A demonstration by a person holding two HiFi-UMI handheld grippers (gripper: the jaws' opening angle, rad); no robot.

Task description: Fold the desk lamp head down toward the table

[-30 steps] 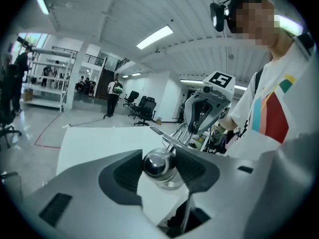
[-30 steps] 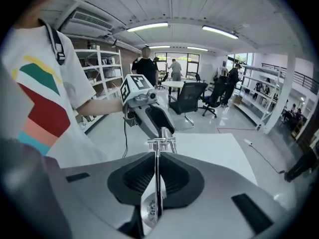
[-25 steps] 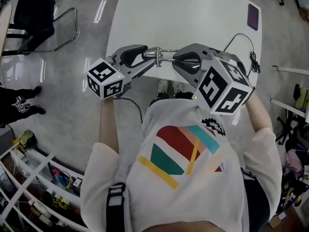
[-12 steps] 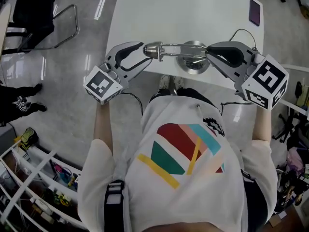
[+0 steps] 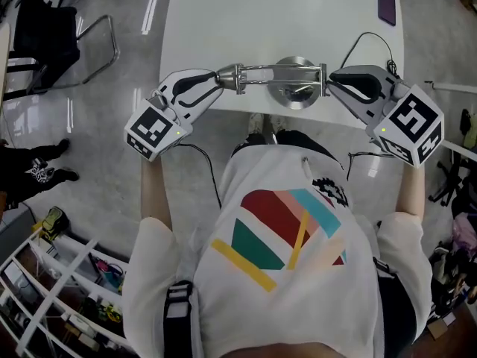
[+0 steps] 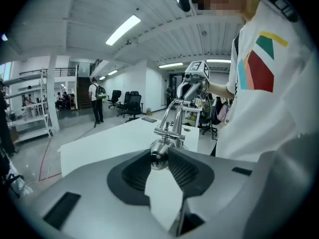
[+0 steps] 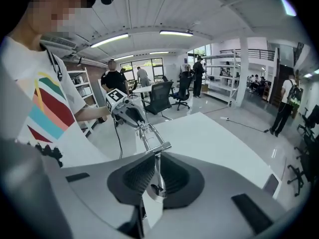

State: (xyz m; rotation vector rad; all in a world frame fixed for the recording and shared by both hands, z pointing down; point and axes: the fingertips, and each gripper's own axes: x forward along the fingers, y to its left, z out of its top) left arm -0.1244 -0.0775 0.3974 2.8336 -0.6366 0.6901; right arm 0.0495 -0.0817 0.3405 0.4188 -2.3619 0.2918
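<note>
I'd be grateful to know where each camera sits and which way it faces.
Head view: on the head, steeply down at table, desk lamp; shows shirt, forearms, left claw, right claw.
Left gripper view: on left claw, along its closing jaws round the lamp's end, toward right claw; shirt at right.
Right gripper view: on right claw, shut on the lamp arm, toward left claw; shirt at left.
Both gripper views share the lamp arm.

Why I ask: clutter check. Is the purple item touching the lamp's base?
No, the purple item lies at the table's far corner, well apart from the lamp's base.
</note>
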